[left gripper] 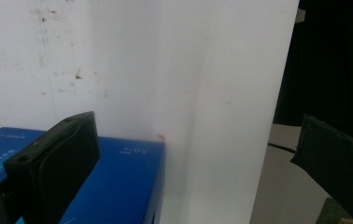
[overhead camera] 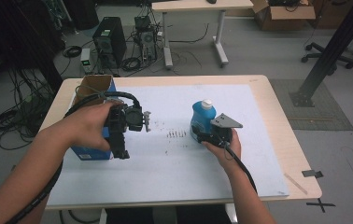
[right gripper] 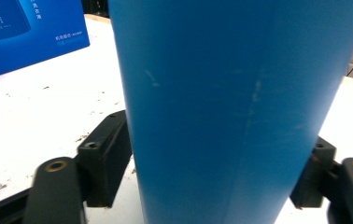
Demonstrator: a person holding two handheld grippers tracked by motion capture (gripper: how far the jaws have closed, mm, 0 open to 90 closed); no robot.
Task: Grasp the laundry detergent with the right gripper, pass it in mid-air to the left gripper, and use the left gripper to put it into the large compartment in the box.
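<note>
Blue bottle [right gripper: 240,112] btw right claw [overhead camera: 206,135] pads – base hidden (cap cropped).

Right tool [overhead camera: 201,135] clamped low; left tool [overhead camera: 118,135] gapes wide, raised.

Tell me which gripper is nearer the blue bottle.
Right. The right gripper has its fingers against both sides of the blue bottle; the left gripper is far off, beside the blue box.

Grey floor [overhead camera: 258,51], tangled cables [overhead camera: 11,116], computer tower [overhead camera: 109,39], second desk [overhead camera: 198,5], cardboard box [overhead camera: 282,11].
</note>
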